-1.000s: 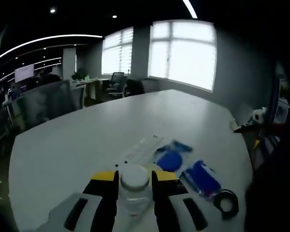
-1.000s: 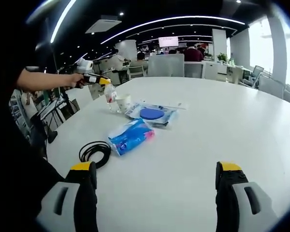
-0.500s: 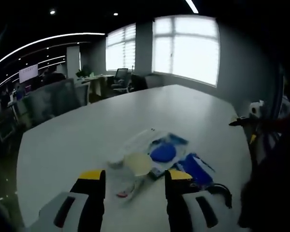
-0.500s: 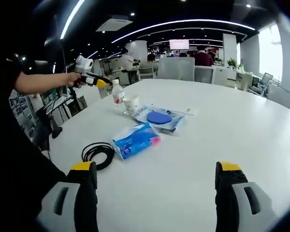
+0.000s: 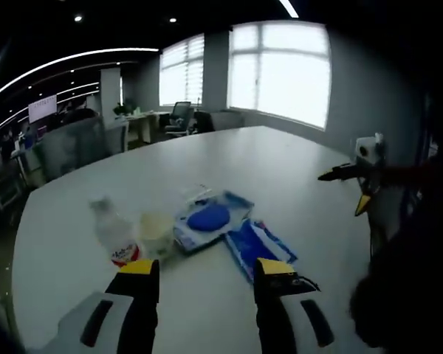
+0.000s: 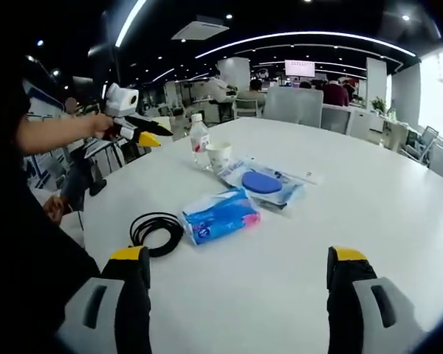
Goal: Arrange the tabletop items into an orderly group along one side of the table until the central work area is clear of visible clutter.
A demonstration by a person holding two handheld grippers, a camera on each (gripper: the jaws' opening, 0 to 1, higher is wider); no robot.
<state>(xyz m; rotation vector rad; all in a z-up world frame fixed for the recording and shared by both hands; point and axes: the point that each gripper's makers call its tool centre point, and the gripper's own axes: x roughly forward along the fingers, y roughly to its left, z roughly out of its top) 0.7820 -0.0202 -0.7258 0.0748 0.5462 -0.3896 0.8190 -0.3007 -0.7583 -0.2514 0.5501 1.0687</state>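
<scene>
A clear water bottle (image 5: 114, 236) (image 6: 199, 140) stands upright next to a paper cup (image 5: 156, 232) (image 6: 219, 156) on the white table (image 6: 369, 192). Beside them lie a clear bag holding a blue disc (image 5: 210, 219) (image 6: 269, 183) and a blue tissue pack (image 5: 258, 247) (image 6: 221, 216). A coiled black cable (image 6: 156, 230) lies closest to the table's edge. My left gripper (image 5: 207, 269) (image 6: 156, 134) is open and empty, drawn back from the bottle. My right gripper (image 6: 238, 257) (image 5: 345, 189) is open over bare table, well short of the items.
Office chairs (image 6: 295, 103), desks and seated people are beyond the far end of the table. Bright windows (image 5: 280, 70) are behind the table in the left gripper view. The person's arm (image 6: 52, 133) reaches in at the left.
The left gripper, shut on the bottle a second ago, has opened and drawn back. The bottle now stands free beside the cup. The right gripper stays open.
</scene>
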